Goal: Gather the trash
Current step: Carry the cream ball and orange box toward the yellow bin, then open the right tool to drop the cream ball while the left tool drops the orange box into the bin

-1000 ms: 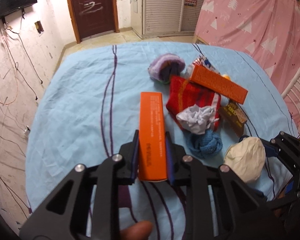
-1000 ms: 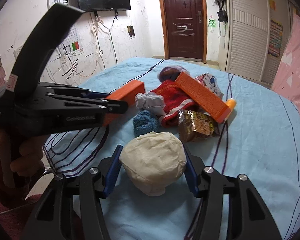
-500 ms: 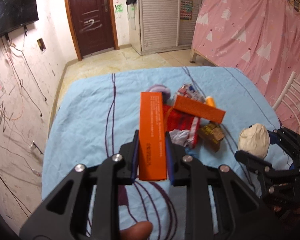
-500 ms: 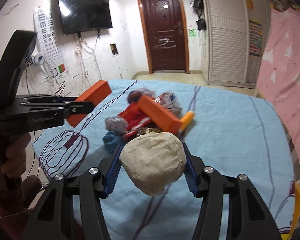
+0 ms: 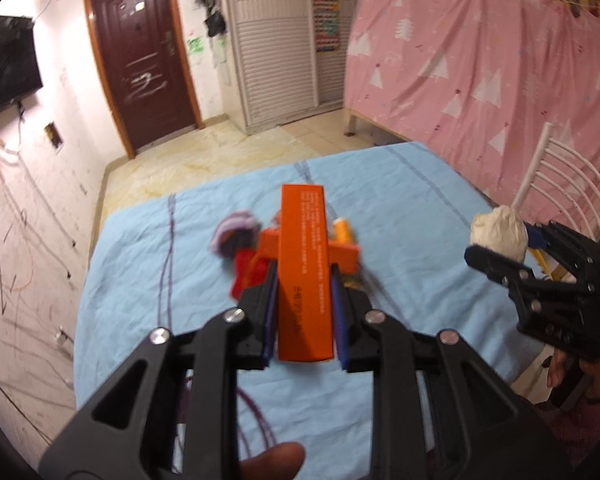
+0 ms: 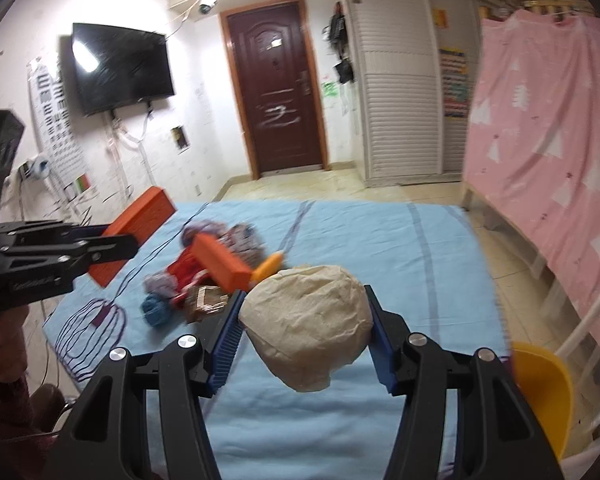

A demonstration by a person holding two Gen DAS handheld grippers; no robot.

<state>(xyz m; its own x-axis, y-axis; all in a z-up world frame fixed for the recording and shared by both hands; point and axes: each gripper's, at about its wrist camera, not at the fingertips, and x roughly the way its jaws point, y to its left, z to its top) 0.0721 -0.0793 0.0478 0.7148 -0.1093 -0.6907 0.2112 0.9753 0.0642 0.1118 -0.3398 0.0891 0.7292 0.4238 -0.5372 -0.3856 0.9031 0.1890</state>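
While our left gripper (image 5: 305, 312) clamps the orange box (image 5: 305, 276) and our right gripper (image 6: 306, 332) clenches the paper wad (image 6: 308, 320), both held above the blue sheet (image 6: 380, 248), more trash (image 6: 216, 272) lies heaped there, beside a yellow bin (image 6: 544, 388).

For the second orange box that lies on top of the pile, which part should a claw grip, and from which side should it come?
Probably best to grip the orange box across its two long narrow sides, near the middle, coming down from above. It lies slanted on the red cloth, so the long faces look free, while its far end is close to the orange bottle. Turn the claw to match its slant.
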